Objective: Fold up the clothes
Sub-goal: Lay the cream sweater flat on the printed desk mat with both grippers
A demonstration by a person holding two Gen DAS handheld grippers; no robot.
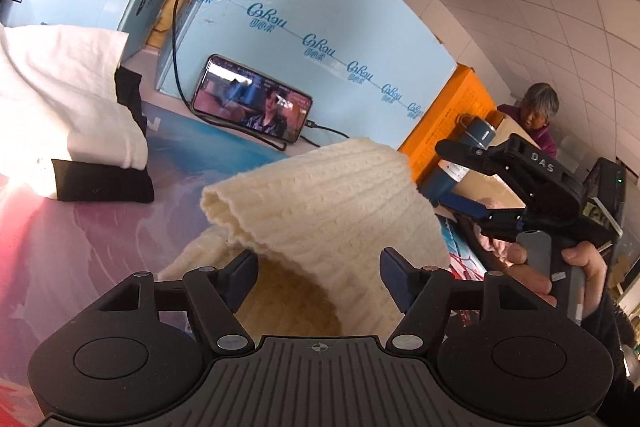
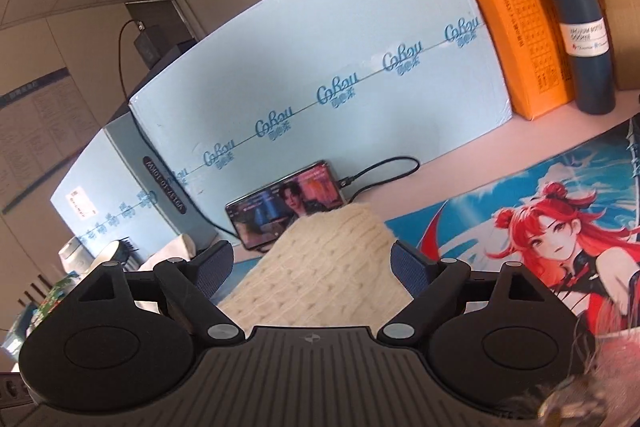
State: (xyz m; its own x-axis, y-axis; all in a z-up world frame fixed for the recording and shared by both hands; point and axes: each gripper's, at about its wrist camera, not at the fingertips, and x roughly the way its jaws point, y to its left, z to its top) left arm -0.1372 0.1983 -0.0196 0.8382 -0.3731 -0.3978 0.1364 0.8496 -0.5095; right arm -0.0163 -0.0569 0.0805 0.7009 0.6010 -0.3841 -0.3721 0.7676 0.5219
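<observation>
Cream knit sweater (image 1: pixel 320 211) lies bunched on the bench (image 1: pixel 100 227), its folded edge between the left gripper (image 1: pixel 318 273) fingers, which stand apart without pressing it. Right gripper (image 2: pixel 312 269) fingers are spread wide too — knit between them, untouched. Far off, blue boxes (image 2: pixel 320 67) wall the bench. Only the left view shows folded white clothes (image 1: pixel 60 87) — far left.

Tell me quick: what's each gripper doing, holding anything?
Left gripper: open, the cream sweater lies between its pads, not pinched.
Right gripper: open wide, sweater in front of it, holding nothing.
</observation>
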